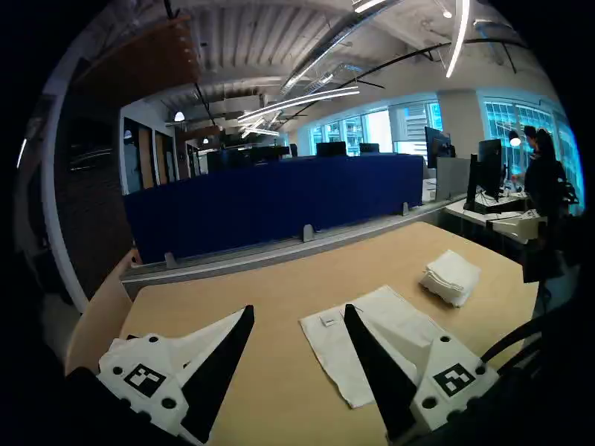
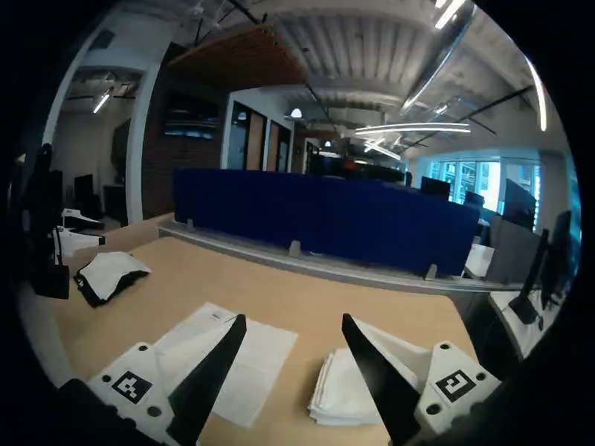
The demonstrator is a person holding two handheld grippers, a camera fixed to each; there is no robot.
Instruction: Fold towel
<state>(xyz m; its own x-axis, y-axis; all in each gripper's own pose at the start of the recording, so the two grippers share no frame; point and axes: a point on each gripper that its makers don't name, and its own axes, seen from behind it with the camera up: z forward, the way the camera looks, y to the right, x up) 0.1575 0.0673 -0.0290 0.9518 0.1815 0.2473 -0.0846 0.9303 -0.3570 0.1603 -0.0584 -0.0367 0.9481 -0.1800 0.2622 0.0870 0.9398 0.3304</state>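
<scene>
Left gripper (image 1: 297, 308) and right gripper (image 2: 294, 318), both spread wide and empty, facing a flat white towel (image 1: 398, 316) on a wooden table (image 1: 282, 282).

We see the towel lying unfolded near the table's front edge, just beside a stack of folded towels (image 1: 451, 276). We judge the main risk to be a poor pinch. The hem lies flush with the wood, so a finger could skid over it, bunch the cloth or catch uneven corners, and the fold would come out skewed.

bare tabletop (image 1: 282, 297) around flat towel (image 1: 372, 334), folded stack (image 1: 451, 276) beside, blue divider (image 1: 275, 201) behind
</scene>
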